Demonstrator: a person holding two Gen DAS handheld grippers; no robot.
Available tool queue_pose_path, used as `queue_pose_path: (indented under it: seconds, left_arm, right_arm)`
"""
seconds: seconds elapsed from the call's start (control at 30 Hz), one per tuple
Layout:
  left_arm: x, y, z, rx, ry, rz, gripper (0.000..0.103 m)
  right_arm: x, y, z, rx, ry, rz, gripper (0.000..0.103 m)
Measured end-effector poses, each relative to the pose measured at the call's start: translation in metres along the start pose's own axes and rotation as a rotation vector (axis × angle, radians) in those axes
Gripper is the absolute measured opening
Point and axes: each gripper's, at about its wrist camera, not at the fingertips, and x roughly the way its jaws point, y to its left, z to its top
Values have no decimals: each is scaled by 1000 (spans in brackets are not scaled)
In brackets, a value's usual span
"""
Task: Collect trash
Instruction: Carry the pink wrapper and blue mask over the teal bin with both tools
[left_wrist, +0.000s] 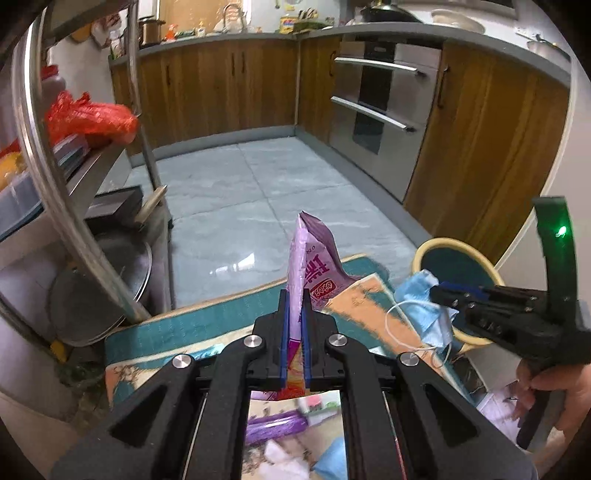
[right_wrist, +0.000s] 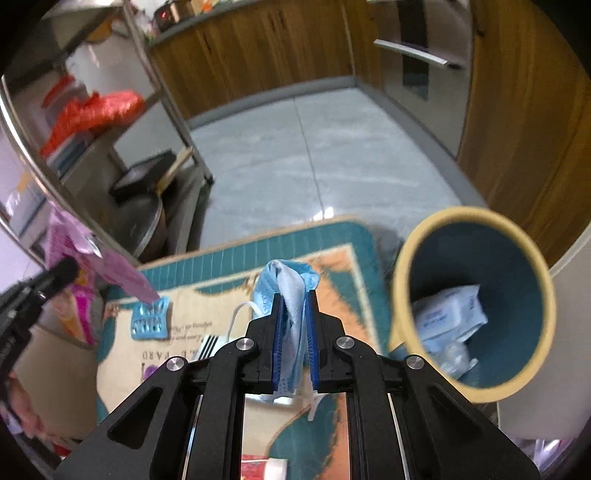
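Left wrist view shows the left gripper (left_wrist: 295, 295) clenched tight on a purple wrapper (left_wrist: 314, 251). The wrapper stands up between the blue pads (left_wrist: 283, 332) and sticks out past the tips. Under it lies a mat (left_wrist: 221, 314) with a teal border and a tan middle, on a pale blue tiled floor (left_wrist: 258, 192).

Off to the right in this view is the right gripper (left_wrist: 441, 291), with a hand (left_wrist: 554, 387) on its handle. It grasps a blue mask (left_wrist: 424, 295), and the mask's white loop (left_wrist: 402, 325) hangs down. Just behind the mask is a bin (left_wrist: 461, 266) with a cream rim and a dark teal inside.

Right wrist view shows the same mask (right_wrist: 291, 291) squeezed between the right gripper's (right_wrist: 295, 295) blue pads (right_wrist: 312, 339). It is held up off the mat (right_wrist: 343, 240), over the mat's right half. The bin (right_wrist: 406, 266) sits just past the mat's right edge, close to the mask. Some pale blue packets (right_wrist: 447, 314) lie in the bottom of the bin.

On the mat's left part lies a small blue blister pack (right_wrist: 149, 319). The purple wrapper (right_wrist: 110, 266) hangs over the mat's far left corner, in the left gripper (right_wrist: 70, 269).

A metal rack (left_wrist: 55, 166) stands on the left with a red bag (left_wrist: 88, 118) on its shelf. Brown cupboards (left_wrist: 221, 88) and an oven (left_wrist: 384, 103) line the far wall.
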Motion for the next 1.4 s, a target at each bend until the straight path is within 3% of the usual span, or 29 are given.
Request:
queue_pose_path:
  seconds: [0.23,0.6,0.93,1.4]
  left_arm:
    - [12,-39,11,52,-25,-42,5]
    - [43,-111,14,135,-11,-112,5]
    - [66,-175,6,215,9,-182,5]
    - [104,-221,-4,225,70,-298,5]
  right_arm:
    - [-39,-50,17,31,-114,-80,13]
    - [-63,-114,19,30,-167,-215,13]
    - [-65,-150,14,-15,-153,-321,13]
    - [-50,-188,3,37,-64,-306,13]
